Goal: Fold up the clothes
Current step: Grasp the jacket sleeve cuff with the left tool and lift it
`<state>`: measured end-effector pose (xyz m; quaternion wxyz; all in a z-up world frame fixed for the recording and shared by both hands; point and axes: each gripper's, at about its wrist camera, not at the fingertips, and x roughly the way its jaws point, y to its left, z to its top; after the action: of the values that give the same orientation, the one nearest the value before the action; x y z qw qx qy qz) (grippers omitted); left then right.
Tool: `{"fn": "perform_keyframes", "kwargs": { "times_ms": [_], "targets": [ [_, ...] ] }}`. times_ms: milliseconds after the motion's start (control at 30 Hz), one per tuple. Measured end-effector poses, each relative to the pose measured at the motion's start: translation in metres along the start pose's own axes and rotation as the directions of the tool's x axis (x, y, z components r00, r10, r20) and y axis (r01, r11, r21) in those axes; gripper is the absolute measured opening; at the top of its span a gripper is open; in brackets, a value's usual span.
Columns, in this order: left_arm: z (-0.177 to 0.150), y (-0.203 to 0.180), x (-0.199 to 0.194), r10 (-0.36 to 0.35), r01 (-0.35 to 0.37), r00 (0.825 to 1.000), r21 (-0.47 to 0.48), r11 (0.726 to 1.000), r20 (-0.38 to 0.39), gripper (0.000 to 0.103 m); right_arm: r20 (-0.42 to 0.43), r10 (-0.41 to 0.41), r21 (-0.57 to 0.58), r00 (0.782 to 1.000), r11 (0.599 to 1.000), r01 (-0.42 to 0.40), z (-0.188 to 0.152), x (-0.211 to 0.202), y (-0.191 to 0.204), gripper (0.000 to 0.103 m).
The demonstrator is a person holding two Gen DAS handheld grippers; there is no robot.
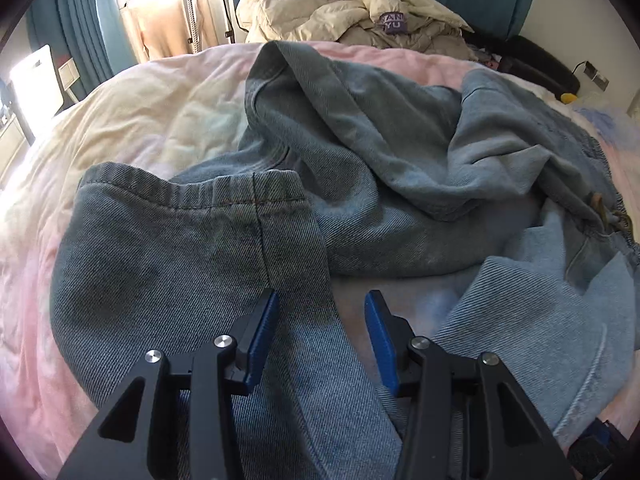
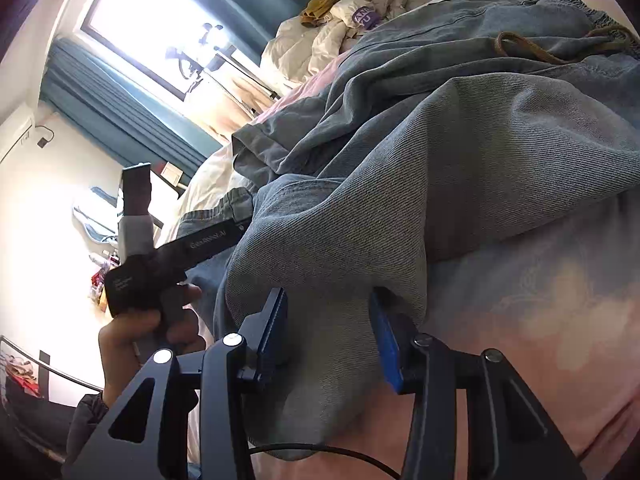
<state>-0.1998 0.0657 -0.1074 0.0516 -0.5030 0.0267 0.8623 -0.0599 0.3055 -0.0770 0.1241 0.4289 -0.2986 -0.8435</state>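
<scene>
left tongs (image 1: 322, 300) sit about half open over the jeans (image 1: 360, 168), nothing pinched; the left blue pad rests against a trouser leg with its hem turned up, the right pad is over bare pink bedspread (image 1: 120, 120). right tongs (image 2: 330, 300) also gape about halfway, a fold of denim bulging between the pads, and it is hard to say if the pads touch it. the jeans lie crumpled across the bed, waistband and cord far right. a hand (image 2: 140, 332) grips the other tool's handle at the left, its sleeve cut off by the frame. window glare washes out the rack.
</scene>
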Motion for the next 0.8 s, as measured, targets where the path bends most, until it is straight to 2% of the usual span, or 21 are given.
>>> {"fn": "perform_keyframes", "kwargs": {
  "times_ms": [133,167,200,233,300,367,533,633,700,800],
  "targets": [
    [0.0,0.01,0.003,-0.015,0.017,0.999,-0.058,0.998,0.035,0.046,-0.018,-0.014,-0.002,1.0,1.0,0.014,0.002,0.014,-0.007,0.043],
    [0.0,0.013,0.003,-0.015,0.018,0.999,-0.068,0.998,0.04,0.042,-0.023,-0.017,-0.001,1.0,1.0,0.017,0.002,0.018,-0.009,0.042],
    [-0.001,0.015,0.003,-0.013,0.016,0.999,-0.078,0.997,0.045,0.038,-0.029,-0.017,0.008,0.999,1.0,0.018,0.003,0.021,-0.011,0.042],
    [-0.001,0.017,0.003,0.0,0.004,0.999,-0.084,0.996,0.046,0.028,-0.031,-0.015,0.016,0.999,1.0,0.016,0.003,0.023,-0.013,0.042],
    [-0.004,0.022,0.001,-0.001,0.006,0.999,-0.1,0.995,0.051,0.021,-0.033,-0.011,0.03,0.999,0.999,0.012,0.004,0.025,-0.017,0.042],
    [-0.008,0.025,-0.001,-0.01,0.016,0.998,-0.107,0.994,0.056,0.003,-0.03,-0.019,0.022,0.999,1.0,0.02,0.004,0.025,-0.016,0.042],
    [-0.017,0.032,-0.034,0.0,0.022,0.989,-0.145,0.989,0.147,0.002,-0.01,-0.043,-0.006,0.999,0.999,0.043,0.001,0.017,-0.01,0.042],
    [-0.028,0.058,-0.082,0.013,0.037,0.971,-0.204,0.978,0.24,0.002,0.018,-0.056,-0.021,0.998,0.998,0.056,0.002,0.009,-0.006,0.042],
    [-0.04,0.083,-0.116,0.02,0.066,0.954,-0.272,0.96,0.3,0.002,0.04,-0.061,-0.038,0.997,0.997,0.063,0.002,0.002,-0.002,0.042],
    [-0.064,0.123,-0.16,0.046,0.102,0.934,-0.389,0.916,0.354,0.001,0.063,-0.068,-0.063,0.996,0.995,0.072,0.001,-0.007,0.004,0.043]
  ]
}}
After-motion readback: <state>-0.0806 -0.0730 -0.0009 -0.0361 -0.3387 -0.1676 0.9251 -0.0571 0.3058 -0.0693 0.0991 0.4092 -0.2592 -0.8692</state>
